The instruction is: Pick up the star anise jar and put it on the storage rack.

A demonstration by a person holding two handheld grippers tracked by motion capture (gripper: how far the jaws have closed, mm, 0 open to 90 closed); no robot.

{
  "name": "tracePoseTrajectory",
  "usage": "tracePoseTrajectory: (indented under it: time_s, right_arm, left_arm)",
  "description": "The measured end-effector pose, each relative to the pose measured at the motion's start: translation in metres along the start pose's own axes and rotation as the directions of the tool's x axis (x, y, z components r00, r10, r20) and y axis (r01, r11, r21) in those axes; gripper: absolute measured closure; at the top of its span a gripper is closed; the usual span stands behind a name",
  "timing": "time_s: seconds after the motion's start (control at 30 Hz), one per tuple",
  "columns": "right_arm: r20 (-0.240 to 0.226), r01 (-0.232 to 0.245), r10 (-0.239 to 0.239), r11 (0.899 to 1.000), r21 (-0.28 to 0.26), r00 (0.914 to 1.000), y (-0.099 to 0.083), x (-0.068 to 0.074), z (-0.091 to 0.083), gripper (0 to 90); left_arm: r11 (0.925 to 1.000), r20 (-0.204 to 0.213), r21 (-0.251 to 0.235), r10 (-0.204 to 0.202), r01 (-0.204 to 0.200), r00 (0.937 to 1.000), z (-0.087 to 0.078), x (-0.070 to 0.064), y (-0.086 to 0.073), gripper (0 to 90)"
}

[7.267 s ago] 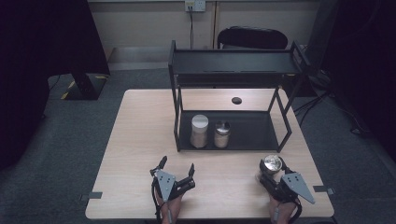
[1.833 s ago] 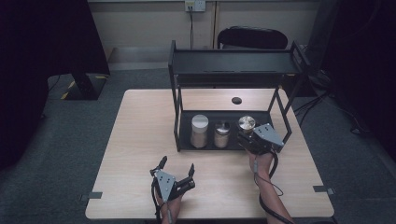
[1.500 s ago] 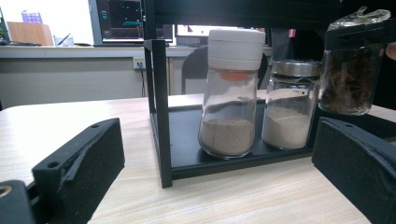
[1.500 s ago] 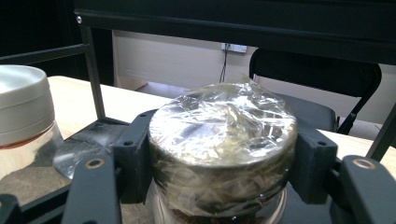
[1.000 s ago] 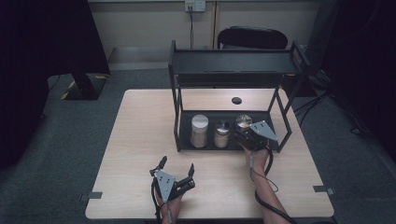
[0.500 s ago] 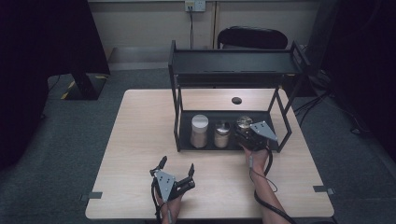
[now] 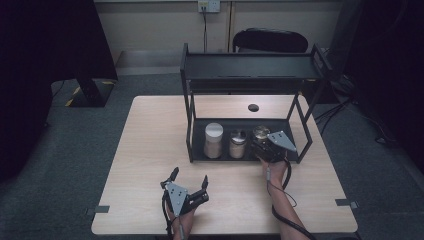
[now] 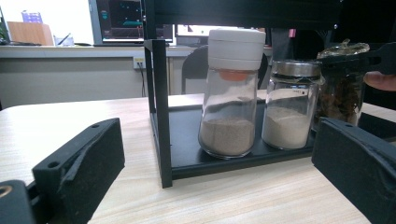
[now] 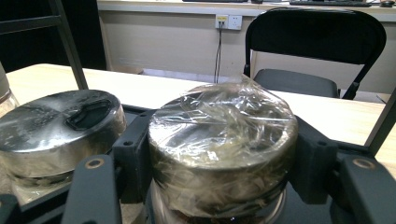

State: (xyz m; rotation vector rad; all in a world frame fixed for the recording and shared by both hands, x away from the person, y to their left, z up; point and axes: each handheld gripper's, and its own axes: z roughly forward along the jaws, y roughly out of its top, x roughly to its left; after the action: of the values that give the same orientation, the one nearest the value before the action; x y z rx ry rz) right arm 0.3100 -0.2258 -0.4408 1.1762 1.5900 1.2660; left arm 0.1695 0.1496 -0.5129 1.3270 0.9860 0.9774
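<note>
A black two-tier rack [image 7: 189, 125] stands on the wooden table [image 7: 150, 145]. Its lower shelf holds a white-capped jar [image 7: 213, 140] [image 8: 232, 93] of pale powder and a metal-lidded jar [image 7: 237, 143] [image 8: 289, 105] [image 9: 58, 126]. To their right stands a jar with plastic-wrapped lid [image 7: 260, 133] [image 8: 343, 88] [image 9: 223, 140] and dark contents. My right gripper [image 7: 267, 145] [image 9: 223, 163] reaches into the shelf, shut on that wrapped jar just below its lid. My left gripper [image 7: 187, 187] [image 8: 215, 186] rests open near the table's front edge, facing the rack with nothing between its jaws.
The rack's top shelf [image 7: 250, 70] hangs low over the jars, and its posts frame the opening. A small black disc [image 7: 253, 107] lies on the table behind the rack. A black chair [image 7: 270, 40] [image 9: 317, 42] stands beyond the far edge.
My right gripper carried the wrapped jar from the table's front right onto the rack's lower shelf beside the metal-lidded jar; over the last half second it has held still. The left gripper has not moved.
</note>
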Motion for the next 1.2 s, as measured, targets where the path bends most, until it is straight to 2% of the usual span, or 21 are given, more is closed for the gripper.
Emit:
tracePoseTrajectory:
  time_s: [0.53,1.2]
  right_arm:
    - [0.005,-0.019,0.019,1.000,0.001,0.9998,-0.0055,-0.0032,-0.0005,34.9]
    - [-0.002,-0.015,0.015,1.000,0.010,0.9999,-0.0061,-0.0044,-0.0028,34.5]
  left_arm:
    - [1.0000,0.000,-0.001,0.001,-0.001,1.0000,-0.0003,0.0000,-0.0002,2.0]
    - [1.0000,-0.002,-0.001,0.001,-0.001,1.0000,-0.0003,-0.0004,-0.0001,2.0]
